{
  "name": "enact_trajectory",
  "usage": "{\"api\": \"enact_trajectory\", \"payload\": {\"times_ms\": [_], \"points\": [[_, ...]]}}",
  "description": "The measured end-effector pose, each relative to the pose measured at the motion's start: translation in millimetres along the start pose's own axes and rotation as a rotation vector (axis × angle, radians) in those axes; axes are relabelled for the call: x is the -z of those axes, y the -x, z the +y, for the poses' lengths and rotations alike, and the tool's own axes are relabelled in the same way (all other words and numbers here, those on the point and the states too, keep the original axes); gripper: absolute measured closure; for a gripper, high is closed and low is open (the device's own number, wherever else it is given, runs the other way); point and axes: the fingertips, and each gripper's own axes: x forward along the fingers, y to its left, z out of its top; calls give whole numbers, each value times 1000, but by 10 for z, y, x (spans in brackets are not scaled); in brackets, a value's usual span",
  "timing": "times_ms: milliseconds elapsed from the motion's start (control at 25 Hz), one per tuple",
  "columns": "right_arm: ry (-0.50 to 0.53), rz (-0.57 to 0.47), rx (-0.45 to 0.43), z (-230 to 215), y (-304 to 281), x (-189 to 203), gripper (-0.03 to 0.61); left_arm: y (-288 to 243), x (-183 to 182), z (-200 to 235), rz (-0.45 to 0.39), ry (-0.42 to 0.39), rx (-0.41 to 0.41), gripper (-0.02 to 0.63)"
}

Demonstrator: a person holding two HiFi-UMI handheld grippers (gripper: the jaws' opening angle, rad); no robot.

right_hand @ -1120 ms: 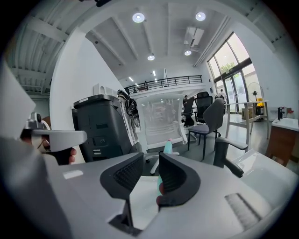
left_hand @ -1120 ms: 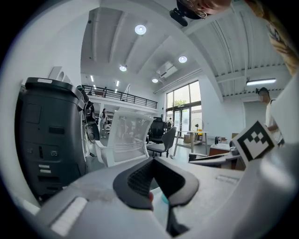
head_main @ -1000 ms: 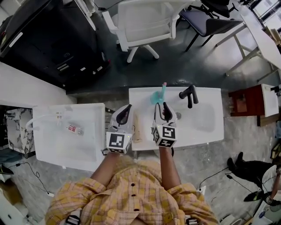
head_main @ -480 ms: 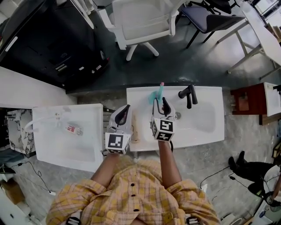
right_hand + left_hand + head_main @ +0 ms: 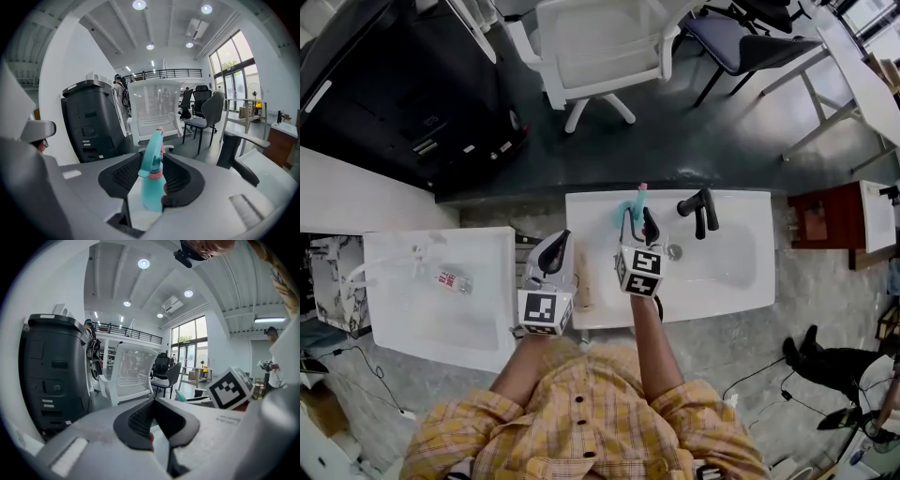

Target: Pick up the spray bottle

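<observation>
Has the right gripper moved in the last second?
Yes. Judged against the black faucet, the right gripper has advanced toward the spray bottle, which now stands between its jaws; they have just been opening and don't press it.

plastic spray bottle (image 5: 151, 190): teal body and trigger head, pink collar and nozzle tip
rectangular sink basin (image 5: 731, 281): white
curved tap (image 5: 701, 204): black
person's buttoned shirt (image 5: 581, 422): yellow-orange plaid, dark buttons
swivel office chair (image 5: 600, 42): white
2nd basin at the left (image 5: 478, 314): white
low side cabinet (image 5: 820, 216): red-brown
smooth floor (image 5: 675, 141): dark grey
tall machine (image 5: 89, 122): dark grey, almost black
</observation>
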Motion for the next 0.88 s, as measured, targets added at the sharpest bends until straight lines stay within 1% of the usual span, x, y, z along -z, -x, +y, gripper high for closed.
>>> {"api": "enact_trajectory", "payload": {"times_ms": [120, 240, 440, 640, 760, 880], "points": [[11, 14, 12, -13, -46, 3, 449, 13, 17, 22, 6, -2, -4, 615], [40, 25, 44, -52, -60, 11, 495, 25, 33, 35, 9, -1, -6, 615], [63, 23, 47, -86, -52, 16, 488, 32, 16, 47, -1, 3, -13, 615], [30, 24, 42, -103, 18, 30, 488, 46, 26, 36, 1, -8, -6, 615], [28, 17, 36, -85, 60, 15, 488, 64, 15, 21, 1, -9, -3, 615], [28, 5, 32, -101, 130, -34, 488, 67, -38, -17, -11, -30, 4, 615]]}}
